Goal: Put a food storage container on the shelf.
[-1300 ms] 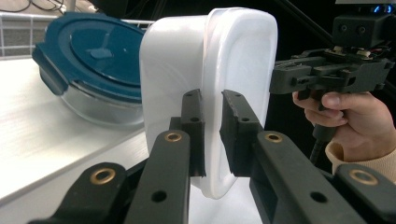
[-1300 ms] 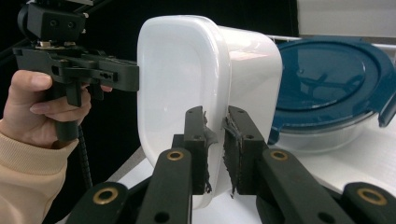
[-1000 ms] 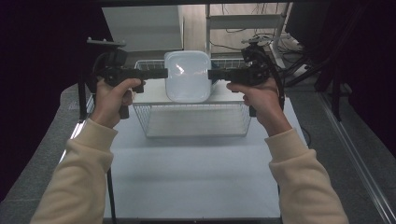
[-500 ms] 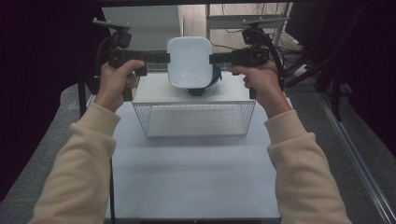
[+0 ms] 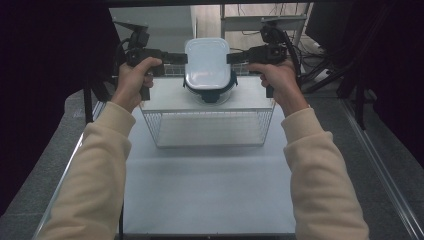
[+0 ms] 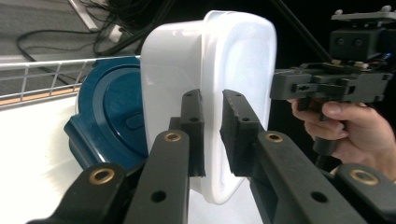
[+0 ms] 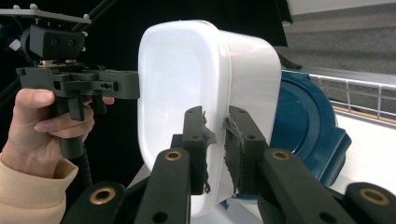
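A white plastic container (image 5: 207,62) hangs over the far part of a wire basket (image 5: 207,127), held from both sides. My left gripper (image 5: 182,58) is shut on its left rim and my right gripper (image 5: 231,56) on its right rim. In the left gripper view the black pads (image 6: 192,126) pinch the thin rim of the container (image 6: 233,70). The right gripper view has the pads (image 7: 195,140) clamped on the opposite rim of the container (image 7: 187,79). A dark blue lid (image 5: 210,94) with clips sits just under the container, against its lower edge.
The basket stands on a white table (image 5: 210,190) with open surface toward the person. Cables and a metal rack (image 5: 260,22) lie beyond the table. Dark curtains flank both sides. A grey floor strip (image 5: 390,150) runs along the right.
Both hands have carried the white container away from the person, toward the basket's far side. The blue lid has come into view beneath it. Both grips look the same.
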Motion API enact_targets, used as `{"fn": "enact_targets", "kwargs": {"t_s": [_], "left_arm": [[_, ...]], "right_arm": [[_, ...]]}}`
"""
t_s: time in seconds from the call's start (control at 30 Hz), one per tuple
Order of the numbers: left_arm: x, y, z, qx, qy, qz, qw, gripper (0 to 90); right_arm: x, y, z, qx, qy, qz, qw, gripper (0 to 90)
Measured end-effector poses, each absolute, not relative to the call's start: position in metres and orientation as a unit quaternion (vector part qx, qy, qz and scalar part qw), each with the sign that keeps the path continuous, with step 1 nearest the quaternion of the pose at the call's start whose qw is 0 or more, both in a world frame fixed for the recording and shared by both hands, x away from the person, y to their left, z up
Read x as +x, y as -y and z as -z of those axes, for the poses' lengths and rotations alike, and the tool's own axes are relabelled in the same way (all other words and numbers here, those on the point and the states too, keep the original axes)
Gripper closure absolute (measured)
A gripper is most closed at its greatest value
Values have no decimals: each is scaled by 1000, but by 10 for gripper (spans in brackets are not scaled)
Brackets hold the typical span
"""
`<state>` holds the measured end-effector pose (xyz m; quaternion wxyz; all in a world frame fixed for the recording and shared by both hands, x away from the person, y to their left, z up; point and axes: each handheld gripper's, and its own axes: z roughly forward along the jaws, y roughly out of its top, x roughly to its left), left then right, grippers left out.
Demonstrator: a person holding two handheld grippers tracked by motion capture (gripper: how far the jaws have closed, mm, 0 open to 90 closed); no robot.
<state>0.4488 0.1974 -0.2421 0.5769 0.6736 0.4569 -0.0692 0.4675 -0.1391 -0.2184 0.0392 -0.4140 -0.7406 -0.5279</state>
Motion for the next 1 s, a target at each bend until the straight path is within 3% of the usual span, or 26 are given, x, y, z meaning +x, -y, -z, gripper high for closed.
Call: {"fn": "enact_targets", "kwargs": {"t_s": [0.47,0.67,0.9,1.0], "left_arm": [[490,-200,258,616,-511,136,584,775],[499,-199,267,611,-524,138,578,759],[496,-197,269,609,-523,123,583,708],[492,-196,268,613,-517,102,589,579]], "right_arm": [[512,141,233,-482,698,517,113,707],[525,142,244,-509,674,517,141,689],[525,143,247,-509,669,524,139,675],[522,143,245,-502,665,538,124,521]]}}
